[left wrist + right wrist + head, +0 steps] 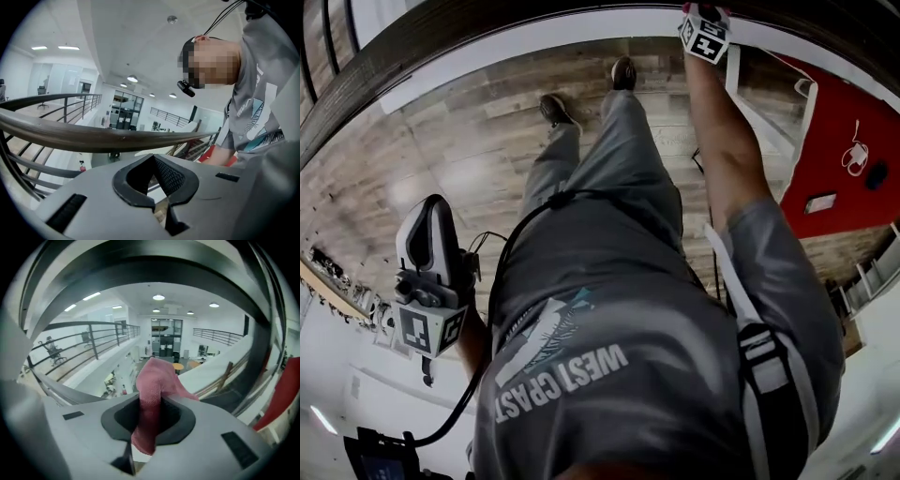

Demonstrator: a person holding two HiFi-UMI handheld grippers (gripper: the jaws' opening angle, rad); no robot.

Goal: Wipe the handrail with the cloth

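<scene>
The dark wooden handrail (487,42) curves across the top of the head view. My right gripper (705,26) is stretched up to it, and only its marker cube shows there. In the right gripper view the rail (154,266) arcs close overhead, and the right gripper (151,401) is shut on a pink-red cloth (152,380) that stands up out of the jaws. My left gripper (431,214) hangs low at the person's left side, away from the rail. Its own view has the handrail (93,136) crossing ahead of the left gripper (153,161), jaws shut and empty.
I am on an upper walkway above an open hall. Metal baluster bars (18,164) run under the rail. A wood-plank floor (469,159) lies below, with the person's legs and shoes (553,108) on it. A red wall panel (853,141) stands right. A cable (502,272) trails from the left gripper.
</scene>
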